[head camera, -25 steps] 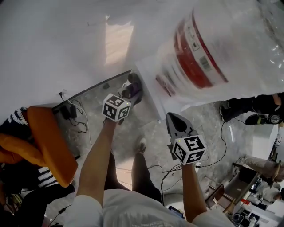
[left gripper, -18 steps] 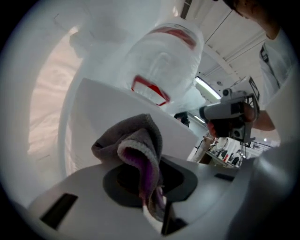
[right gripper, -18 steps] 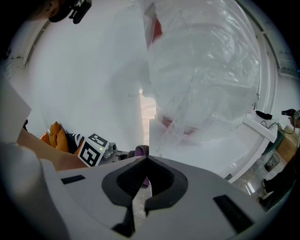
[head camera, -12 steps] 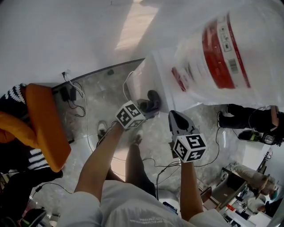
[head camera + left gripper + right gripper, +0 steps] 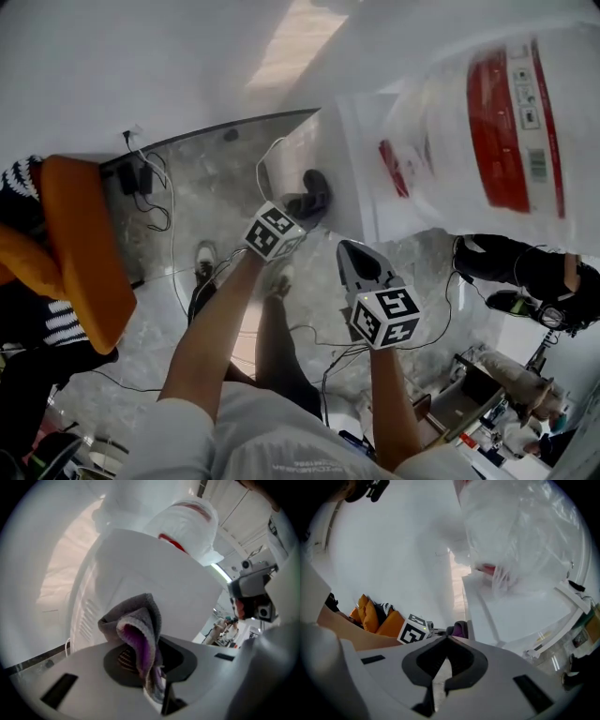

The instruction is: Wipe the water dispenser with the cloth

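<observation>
— How many claws have you got working?

— Two. My left claw is clamped on the one cloth. A grey fold with a purple inside stands up out of its jaws. My right claw has its jaws pressed together with nothing between them. It hangs in the air just beside the left one, a little nearer to me.

— Where's the cloth on the machine?

— At the white side wall of the water dispenser, close to its front corner. It sits right at the surface, but whether it presses on it I cannot tell.

— Just the one dispenser?

— One, with one big bottle on top, wrapped in clear plastic and ringed by a broad red band.

— Anything else around you?

— One orange cushion on my left, with something striped black and white next to it. There are a few loose cables on the stone floor by the wall. On my right, one person in dark clothes is well apart from both claws.
</observation>
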Available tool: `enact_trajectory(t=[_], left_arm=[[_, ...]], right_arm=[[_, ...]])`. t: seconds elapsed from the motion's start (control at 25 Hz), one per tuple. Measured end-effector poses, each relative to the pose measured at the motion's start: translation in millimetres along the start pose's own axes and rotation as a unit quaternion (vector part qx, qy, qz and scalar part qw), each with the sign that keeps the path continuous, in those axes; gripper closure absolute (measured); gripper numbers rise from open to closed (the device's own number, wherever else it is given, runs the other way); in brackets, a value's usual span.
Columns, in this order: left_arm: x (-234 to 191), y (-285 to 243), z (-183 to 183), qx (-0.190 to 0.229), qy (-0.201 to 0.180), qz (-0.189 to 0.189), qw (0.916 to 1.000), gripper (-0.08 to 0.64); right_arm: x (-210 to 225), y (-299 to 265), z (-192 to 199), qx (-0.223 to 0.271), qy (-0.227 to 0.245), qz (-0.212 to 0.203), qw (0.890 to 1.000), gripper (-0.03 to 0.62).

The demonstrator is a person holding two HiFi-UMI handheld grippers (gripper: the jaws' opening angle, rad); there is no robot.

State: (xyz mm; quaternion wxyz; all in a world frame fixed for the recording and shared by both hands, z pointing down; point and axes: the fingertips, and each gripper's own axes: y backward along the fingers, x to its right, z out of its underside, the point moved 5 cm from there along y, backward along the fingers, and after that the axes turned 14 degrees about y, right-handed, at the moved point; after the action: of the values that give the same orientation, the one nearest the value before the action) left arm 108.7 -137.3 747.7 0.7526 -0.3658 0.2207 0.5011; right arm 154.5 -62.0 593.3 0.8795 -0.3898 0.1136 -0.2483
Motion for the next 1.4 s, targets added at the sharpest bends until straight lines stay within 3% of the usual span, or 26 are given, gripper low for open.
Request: enact_trajectory(t=[0.24, 0.4, 0.6, 0.72, 0.92, 1.04, 1.24, 1.4], left_arm=[[-67.3, -3.3, -35.1, 0.068, 0.052, -0.023, 0.9961, 0.497], [-108.9, -10.0, -46.1, 0.066, 0.059, -0.038, 0.9954, 0.497], [-154.5, -23.0, -52.1, 0.067, 0.062, -0.017, 0.9956, 0.497], [-176.4, -31.2, -47.0, 0.041, 0.067, -0.033, 0.9963, 0.497], [-190.3, -41.1, -18.8, 0.061, 0.111, 0.009, 0.9919, 0.497], [-177.7, -44.4, 8.3, 0.054, 0.129, 0.034, 0.9896, 0.497], [-137.0, -54.2, 69.7, 0.061, 0.201, 0.066, 0.9755, 0.497], [-114.9, -60.6, 117.6, 0.034, 0.247, 0.081, 0.9649, 0.497]], right_arm=[[-15.9, -34.1, -3.0, -0.01, -0.01, -0.034, 0.999, 0.578], [-14.8, -55.7, 5.6, -0.031, -0.021, -0.034, 0.999, 0.577], [-23.6, -88.8, 15.3, -0.048, -0.017, -0.041, 0.998, 0.577], [-28.1, -98.8, 19.5, -0.053, -0.026, -0.047, 0.997, 0.577], [-37.2, -121.5, 43.5, -0.067, -0.029, -0.048, 0.996, 0.577], [-41.4, -126.5, 61.6, -0.082, -0.028, -0.064, 0.994, 0.577], [-39.3, -121.0, 87.5, -0.11, -0.016, -0.065, 0.992, 0.577], [-39.2, -122.3, 94.2, -0.117, -0.017, -0.069, 0.991, 0.577]])
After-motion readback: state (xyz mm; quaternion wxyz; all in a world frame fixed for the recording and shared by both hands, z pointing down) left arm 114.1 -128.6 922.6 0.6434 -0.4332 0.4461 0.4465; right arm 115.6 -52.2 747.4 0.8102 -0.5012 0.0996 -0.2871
